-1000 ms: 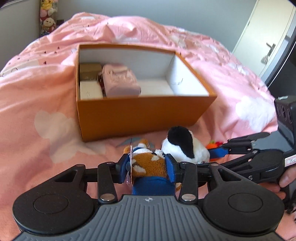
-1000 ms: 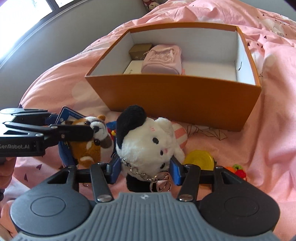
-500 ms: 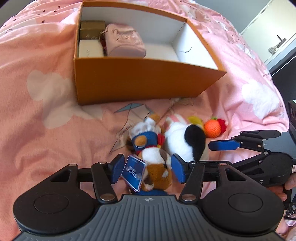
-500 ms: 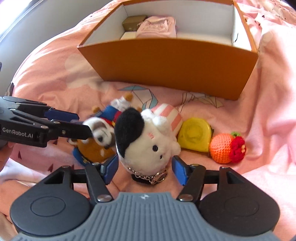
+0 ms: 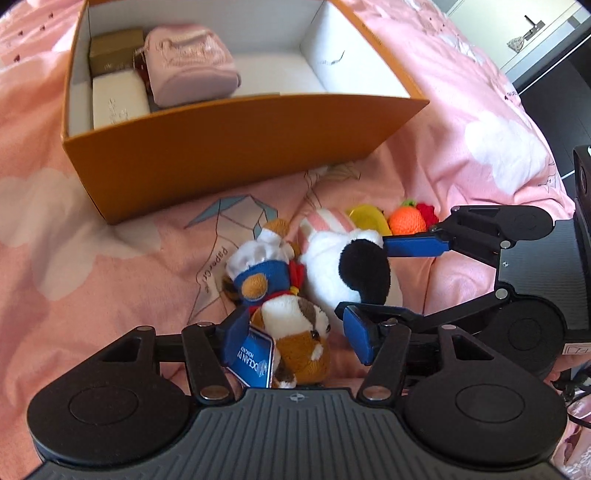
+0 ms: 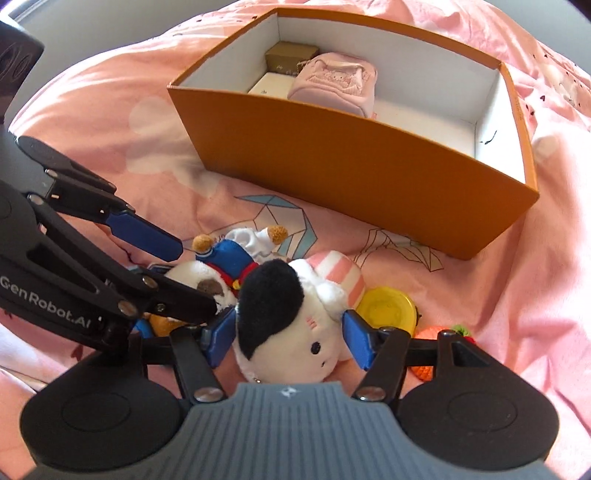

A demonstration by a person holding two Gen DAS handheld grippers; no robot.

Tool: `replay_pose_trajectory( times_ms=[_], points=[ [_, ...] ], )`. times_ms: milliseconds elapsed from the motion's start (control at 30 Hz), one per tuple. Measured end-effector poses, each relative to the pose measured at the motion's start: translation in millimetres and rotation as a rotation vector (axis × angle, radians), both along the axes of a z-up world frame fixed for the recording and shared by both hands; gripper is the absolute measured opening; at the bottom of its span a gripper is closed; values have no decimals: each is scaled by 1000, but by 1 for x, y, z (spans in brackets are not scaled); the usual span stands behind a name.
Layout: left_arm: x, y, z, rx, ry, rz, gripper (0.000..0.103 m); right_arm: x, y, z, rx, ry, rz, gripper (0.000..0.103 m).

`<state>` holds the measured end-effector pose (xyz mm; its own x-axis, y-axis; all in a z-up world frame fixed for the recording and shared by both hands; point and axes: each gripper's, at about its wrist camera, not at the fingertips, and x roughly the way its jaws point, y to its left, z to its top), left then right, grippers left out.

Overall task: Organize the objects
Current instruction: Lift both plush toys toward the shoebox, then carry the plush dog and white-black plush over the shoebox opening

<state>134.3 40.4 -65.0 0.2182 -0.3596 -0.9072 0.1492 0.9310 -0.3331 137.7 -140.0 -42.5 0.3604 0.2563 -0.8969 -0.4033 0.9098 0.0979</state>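
The orange box (image 5: 236, 147) looked like matt card, white and smooth inside; the bedcover (image 5: 74, 229) was soft pink printed cloth; the brown plush (image 5: 295, 332) and the white plush (image 6: 291, 332) were fuzzy pile, the brown one with a glossy paper tag (image 5: 251, 360); the orange fruit (image 5: 408, 221) looked crocheted; the left gripper (image 5: 293, 334) and right gripper (image 6: 290, 338) were matt black plastic with smooth blue pads.

Bright daylight, soft shadows beside the orange cardboard box (image 5: 229, 147); fisheye bending and dark vignetting at corners; sharp focus.

Pink bedspread (image 5: 74, 229) (cloud print); white door (image 5: 543, 33) at upper right.
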Motion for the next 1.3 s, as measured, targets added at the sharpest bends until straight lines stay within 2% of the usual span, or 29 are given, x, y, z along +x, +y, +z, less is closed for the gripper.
replay_pose_trajectory(
  times_ms=[267, 533, 667, 833, 933, 1067, 1100, 1133, 1200, 1300],
  points=[
    [14, 0, -26, -29, 135, 10, 71, 5, -7, -18, 31, 68, 2, 66],
    [14, 4, -38, -39, 153, 54, 66, 4, -7, -31, 54, 90, -7, 68],
    [6, 4, -31, -35, 105, 72, 59, 0, -6, -30, 57, 76, -6, 64],
    [-6, 12, -12, -46, 26, 120, 44, -7, -17, -18, 102, 54, -28, 57],
    [-12, 20, 1, -93, -8, 167, 40, -12, -23, -4, 123, 26, -22, 56],
    [-17, 25, 26, -115, -88, 194, 36, -18, -29, 23, 128, -50, 5, 56],
    [-18, 25, 32, -120, -109, 196, 24, -18, -31, 30, 132, -65, 13, 56],
    [-18, 25, 39, -130, -130, 193, 2, -18, -33, 37, 137, -78, 21, 56],
    [-16, 29, 52, -175, -162, 202, 0, -17, -35, 47, 142, -97, 36, 56],
    [-9, 26, 63, -145, -174, 186, 0, -13, -35, 55, 122, -111, 49, 56]
  ],
)
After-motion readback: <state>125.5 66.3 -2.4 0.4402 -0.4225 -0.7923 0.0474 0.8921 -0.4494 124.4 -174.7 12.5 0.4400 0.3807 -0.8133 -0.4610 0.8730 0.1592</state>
